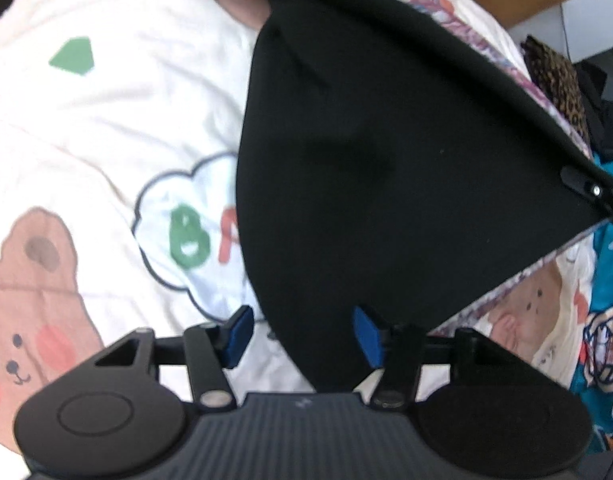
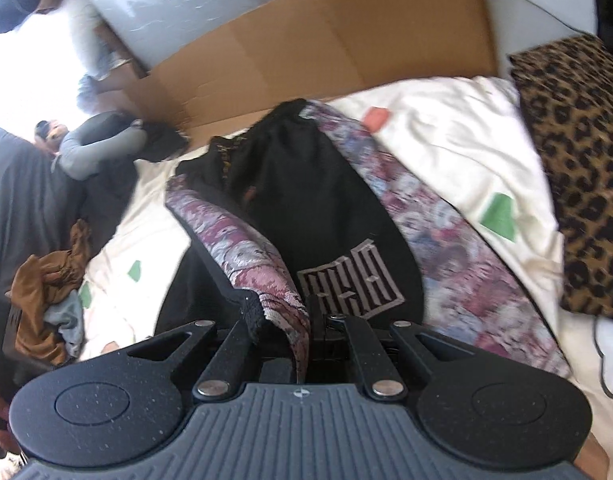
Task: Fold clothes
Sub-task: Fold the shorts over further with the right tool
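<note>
Because it spreads wide over the cartoon-bear bedsheet (image 2: 446, 136), the black garment (image 2: 338, 216) with floral woven panels looks soft, limp and fairly light; I judge it will sag and drag wherever it is unsupported. In the right wrist view it runs from 12 o'clock down to the right gripper (image 2: 302, 320), whose fingers are pressed together on a floral hem edge. A grey emblem (image 2: 350, 284) sits just past those fingers. In the left wrist view the left gripper (image 1: 302, 336) stands spread, blue pads (image 1: 240, 332) either side of a hanging black corner, not pressing. That corner seems the place to pinch.
</note>
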